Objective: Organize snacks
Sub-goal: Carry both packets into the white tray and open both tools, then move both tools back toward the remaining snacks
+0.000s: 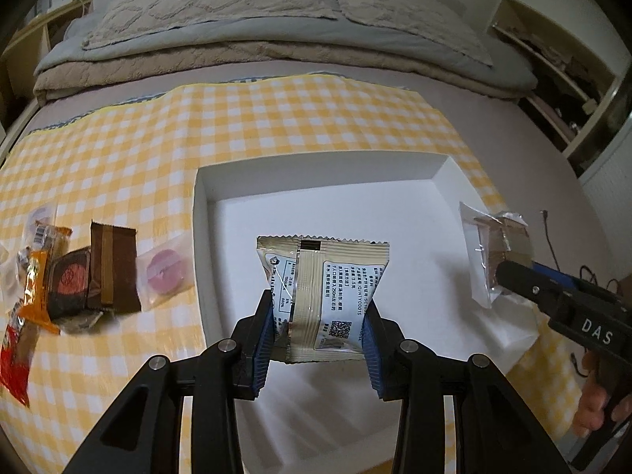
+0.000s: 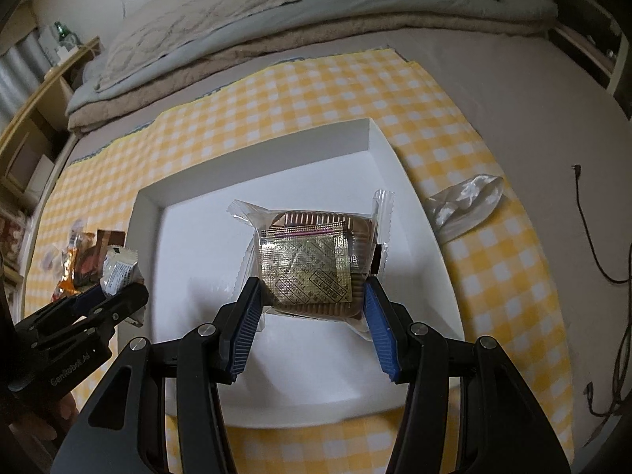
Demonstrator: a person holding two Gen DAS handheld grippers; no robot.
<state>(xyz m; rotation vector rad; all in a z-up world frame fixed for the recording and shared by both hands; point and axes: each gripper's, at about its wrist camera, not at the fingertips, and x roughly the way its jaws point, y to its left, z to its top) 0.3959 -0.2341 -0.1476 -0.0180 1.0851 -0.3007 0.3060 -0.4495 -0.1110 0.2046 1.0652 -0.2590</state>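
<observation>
My left gripper (image 1: 319, 316) is shut on a beige and white snack packet (image 1: 322, 296) and holds it above the white tray (image 1: 316, 181). My right gripper (image 2: 312, 300) is shut on a clear-wrapped brown pastry (image 2: 312, 260) with a gold sachet, above the same tray (image 2: 252, 166). The right gripper (image 1: 509, 272) and its pastry (image 1: 489, 252) show at the tray's right edge in the left wrist view. The left gripper (image 2: 114, 296) and its packet (image 2: 118, 270) show at the tray's left edge in the right wrist view.
A pile of snacks lies left of the tray on the yellow checked cloth (image 1: 276, 118): a brown packet (image 1: 112, 268), a pink round one (image 1: 166, 272), an orange one (image 1: 37, 288), a red one (image 1: 15, 359). A crumpled clear wrapper (image 2: 466, 205) lies right of the tray. Folded bedding (image 1: 256, 39) lies behind.
</observation>
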